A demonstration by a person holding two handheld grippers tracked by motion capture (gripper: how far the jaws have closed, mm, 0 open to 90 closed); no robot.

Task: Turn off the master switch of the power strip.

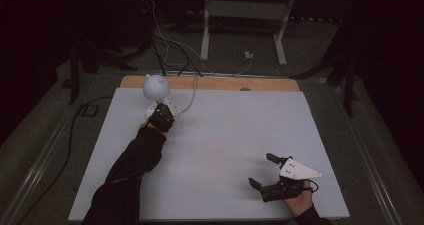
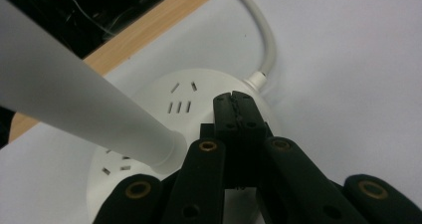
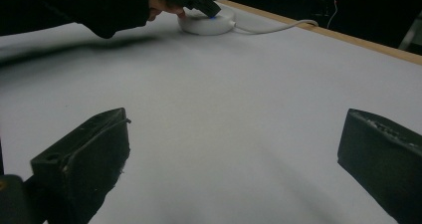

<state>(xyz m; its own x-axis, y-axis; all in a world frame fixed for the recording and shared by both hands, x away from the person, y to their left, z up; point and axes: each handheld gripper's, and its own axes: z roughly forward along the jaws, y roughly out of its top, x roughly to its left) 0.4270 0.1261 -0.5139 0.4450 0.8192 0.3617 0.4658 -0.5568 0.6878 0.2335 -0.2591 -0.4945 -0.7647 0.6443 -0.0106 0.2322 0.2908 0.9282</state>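
Dark room, white table top point(image 1: 225, 150) with a wooden strip point(image 1: 220, 83) along its far edge, cables and a white stand on the floor behind.

White desk lamp sits at upper left of the table in the high view: round base point(image 2: 199, 99) flat on the white surface, just short of the wooden strip. Base carries socket slots on top. White stem point(image 2: 84, 112) rises from the base and slants toward upper left of the left gripper view; round white lamp head point(image 1: 156, 86) on top in the high view. White power cord point(image 2: 266, 40) leaves the base side and curves off toward the far edge.

Left gripper point(image 2: 233, 107): jaws clenched tight together, nothing between them, tips right over the top of the base beside the foot of the stem; contact with the base looks likely but cannot tell for sure. In the right gripper view the left gripper tip point(image 3: 201, 5) sits on the base top near a small blue light. Dark sleeve point(image 1: 135, 165) runs from bottom left up to it.

Right gripper point(image 1: 263, 171): lower right of the high view, well apart from the lamp, jaws spread wide, nothing between them, bare table under them.
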